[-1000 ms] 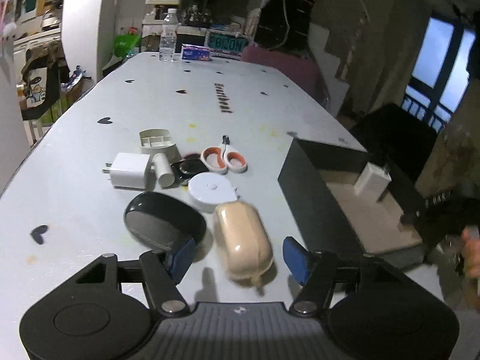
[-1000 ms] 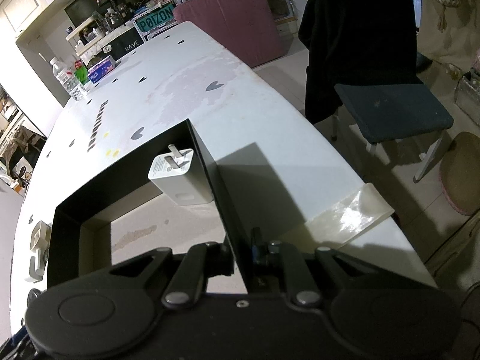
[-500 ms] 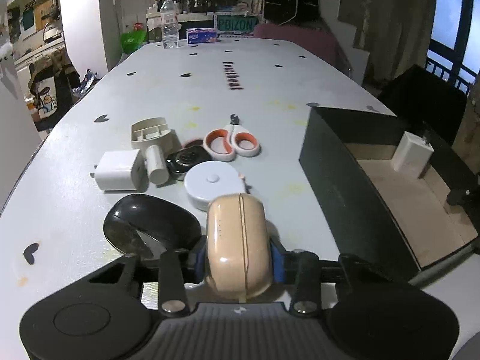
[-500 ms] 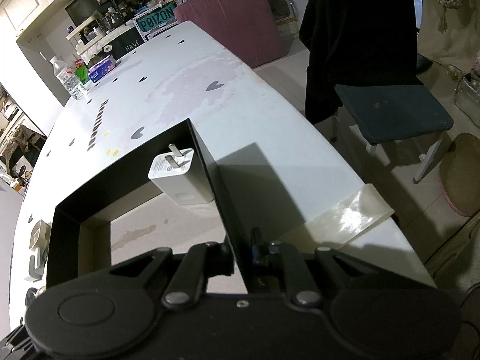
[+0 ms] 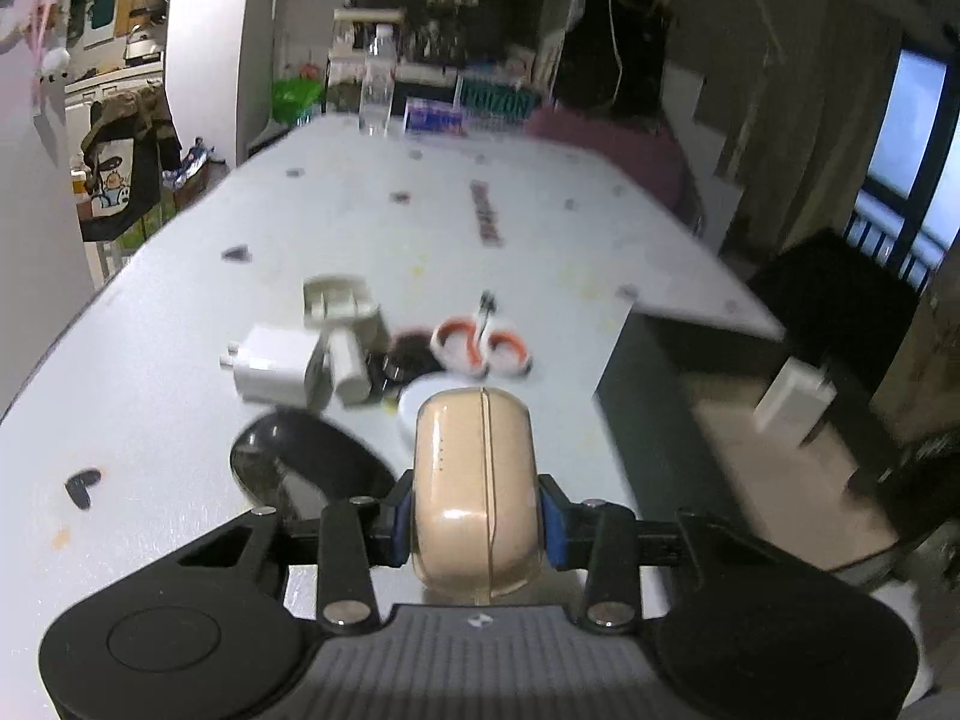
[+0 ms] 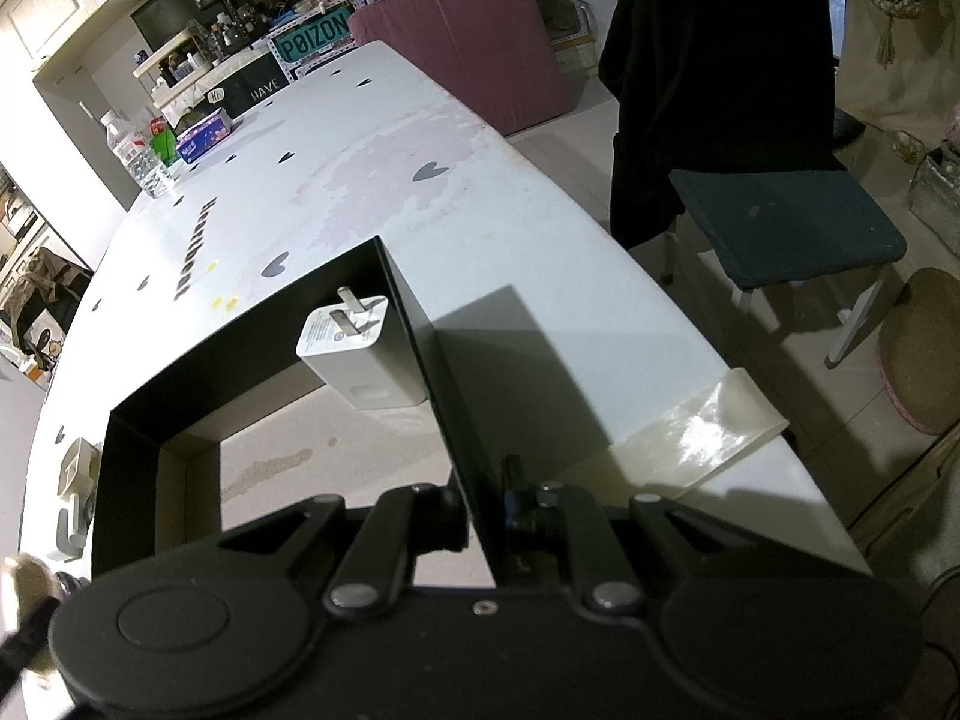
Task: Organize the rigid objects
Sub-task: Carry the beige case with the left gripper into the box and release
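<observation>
My left gripper (image 5: 477, 525) is shut on a beige rounded case (image 5: 477, 480) and holds it lifted above the white table (image 5: 150, 408). Below and behind it lie a black mouse (image 5: 300, 468), a white charger (image 5: 273, 363), a white round tape measure (image 5: 420, 399), orange-handled scissors (image 5: 480, 348) and a beige plastic holder (image 5: 339, 300). The black open box (image 5: 636, 396) stands to the right with a white charger (image 5: 792, 399) inside. My right gripper (image 6: 480, 525) is shut on the box's right wall (image 6: 444, 396). The charger (image 6: 360, 351) leans in the box's far corner.
A water bottle (image 6: 141, 159) and a tissue pack (image 6: 204, 135) stand at the table's far end. A chair with a black jacket (image 6: 720, 120) is right of the table. Clear tape (image 6: 696, 432) covers the table's near right edge.
My left gripper closed on the beige case and lifted it off the table, then raised it further. The right gripper stayed clamped on the box wall.
</observation>
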`<state>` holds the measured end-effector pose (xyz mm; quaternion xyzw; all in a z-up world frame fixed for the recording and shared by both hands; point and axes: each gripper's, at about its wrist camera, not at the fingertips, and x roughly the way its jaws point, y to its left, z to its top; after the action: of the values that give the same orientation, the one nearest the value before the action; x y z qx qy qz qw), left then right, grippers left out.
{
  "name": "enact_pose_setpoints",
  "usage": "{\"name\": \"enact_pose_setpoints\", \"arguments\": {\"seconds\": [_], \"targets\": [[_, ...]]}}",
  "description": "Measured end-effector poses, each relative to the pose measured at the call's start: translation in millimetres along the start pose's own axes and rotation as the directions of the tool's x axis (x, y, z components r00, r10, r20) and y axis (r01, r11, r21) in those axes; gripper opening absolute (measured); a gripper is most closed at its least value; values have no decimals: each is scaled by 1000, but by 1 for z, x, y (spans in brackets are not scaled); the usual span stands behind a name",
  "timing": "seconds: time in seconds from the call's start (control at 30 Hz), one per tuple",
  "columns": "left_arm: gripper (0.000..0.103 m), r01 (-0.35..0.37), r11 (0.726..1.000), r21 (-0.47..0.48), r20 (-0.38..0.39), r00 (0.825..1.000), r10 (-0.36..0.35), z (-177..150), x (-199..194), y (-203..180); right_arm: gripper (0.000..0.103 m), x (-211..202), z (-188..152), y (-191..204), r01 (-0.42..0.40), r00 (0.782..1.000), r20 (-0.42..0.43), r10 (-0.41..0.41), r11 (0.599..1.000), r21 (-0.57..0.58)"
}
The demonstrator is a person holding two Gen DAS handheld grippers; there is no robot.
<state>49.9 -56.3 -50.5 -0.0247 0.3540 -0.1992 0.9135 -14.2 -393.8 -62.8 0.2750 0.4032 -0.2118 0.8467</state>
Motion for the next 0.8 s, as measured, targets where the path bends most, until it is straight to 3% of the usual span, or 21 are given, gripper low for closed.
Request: {"name": "enact_pose_setpoints", "arguments": {"seconds": [0.23, 0.5, 0.8], "targets": [[41, 95, 995, -43, 56, 994, -93, 28, -17, -34, 11, 0, 0, 0, 0, 1000, 0, 0, 1000, -1], [41, 179, 981, -80, -80, 979, -185, 48, 34, -108, 10, 0, 0, 2, 9, 1000, 2, -9, 1000, -16], [41, 122, 982, -147, -186, 971, -148, 45, 98, -150, 10, 0, -1, 1, 5, 1000, 3, -5, 1000, -21]]}}
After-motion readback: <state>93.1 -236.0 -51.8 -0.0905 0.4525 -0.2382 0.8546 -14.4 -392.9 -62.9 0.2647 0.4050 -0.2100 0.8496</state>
